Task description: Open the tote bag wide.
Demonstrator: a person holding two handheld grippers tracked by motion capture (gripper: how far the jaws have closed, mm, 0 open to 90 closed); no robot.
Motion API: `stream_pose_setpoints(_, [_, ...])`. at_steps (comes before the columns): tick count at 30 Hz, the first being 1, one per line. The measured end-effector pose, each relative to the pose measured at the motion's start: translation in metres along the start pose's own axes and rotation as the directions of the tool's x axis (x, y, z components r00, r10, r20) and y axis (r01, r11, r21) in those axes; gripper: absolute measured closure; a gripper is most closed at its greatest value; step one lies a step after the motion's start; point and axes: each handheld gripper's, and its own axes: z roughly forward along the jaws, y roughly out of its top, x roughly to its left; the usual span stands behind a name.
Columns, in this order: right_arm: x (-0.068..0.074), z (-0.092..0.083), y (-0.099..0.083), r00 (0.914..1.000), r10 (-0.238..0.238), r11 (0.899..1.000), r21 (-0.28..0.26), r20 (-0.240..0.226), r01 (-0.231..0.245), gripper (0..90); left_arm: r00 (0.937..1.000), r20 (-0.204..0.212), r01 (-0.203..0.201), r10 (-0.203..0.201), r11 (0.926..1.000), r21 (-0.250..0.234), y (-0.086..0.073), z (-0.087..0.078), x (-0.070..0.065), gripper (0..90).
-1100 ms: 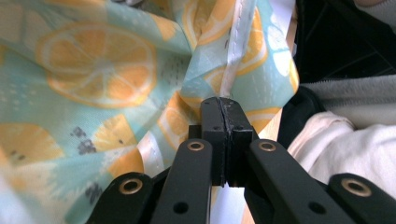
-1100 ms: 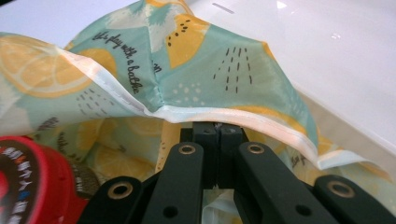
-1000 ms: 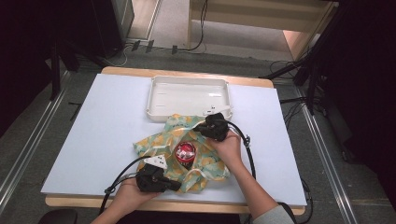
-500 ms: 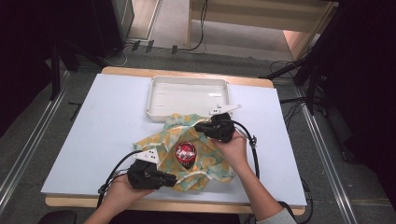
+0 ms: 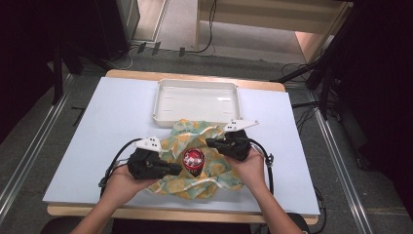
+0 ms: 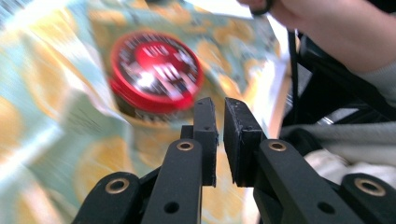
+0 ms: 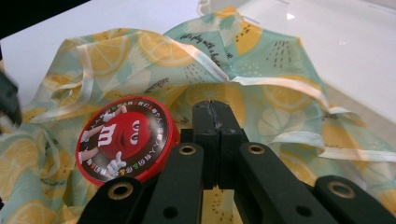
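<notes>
The left tongs (image 5: 176, 169) sit just left of the red-lidded tin (image 5: 193, 160), their jaws a narrow slit apart with nothing between them, having just been closing. The right tongs (image 5: 213, 143) are pressed fully together, empty, just right of the tin. The tin stands upright in the middle of the lemon-print cloth (image 5: 214, 173), which lies rumpled on the bench (image 5: 117, 112) in front of the white tray (image 5: 197, 100).
</notes>
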Motion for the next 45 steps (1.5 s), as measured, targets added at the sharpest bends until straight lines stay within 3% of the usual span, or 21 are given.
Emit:
stream_pose_setpoints(5, [0.0,0.011,-0.001,0.9997,0.021,1.0,0.008,-0.013,-0.021,90.0,0.9994,-0.034,0.004,-0.005,0.9998,-0.021,0.019,-0.005,0.017,87.1])
stream_pose_setpoints(6, [0.0,0.013,-0.001,0.9998,0.019,1.0,0.009,-0.011,-0.019,90.0,0.999,-0.044,-0.001,-0.001,0.9989,-0.047,0.023,-0.007,0.021,87.7])
stream_pose_setpoints(8, [0.0,0.014,-0.002,0.9999,0.013,1.0,0.014,-0.009,-0.013,90.0,0.999,-0.045,0.001,-0.004,0.9984,-0.057,0.025,-0.007,0.023,88.2])
stream_pose_setpoints(11, [-0.004,0.018,-0.007,0.9991,0.041,0.999,0.025,-0.007,-0.041,90.0,0.9977,-0.068,0.003,-0.006,0.9989,-0.047,0.035,-0.003,0.031,89.1])
stream_pose_setpoints(15, [-0.005,0.021,-0.01,0.999,0.044,0.998,0.034,-0.008,-0.044,90.0,0.9965,-0.08,0.019,-0.023,0.999,-0.04,0.038,0.005,0.039,89.2])
stream_pose_setpoints(16, [-0.005,0.022,-0.011,0.9991,0.043,0.998,0.042,-0.003,-0.043,90.0,0.9944,-0.101,0.028,-0.032,0.9991,-0.033,0.037,0.01,0.045,89.2])
stream_pose_setpoints(25, [-0.004,0.027,-0.02,0.9989,0.046,0.996,0.077,-0.007,-0.045,90.0,0.9896,-0.122,0.077,-0.077,0.997,0.0,0.025,0.02,0.063,89.5])
stream_pose_setpoints(45, [0.005,0.023,-0.045,0.9991,0.036,0.988,0.153,0.023,-0.039,90.0,0.9825,-0.149,0.12,-0.112,0.9919,0.042,0.005,0.031,0.087,89.6])
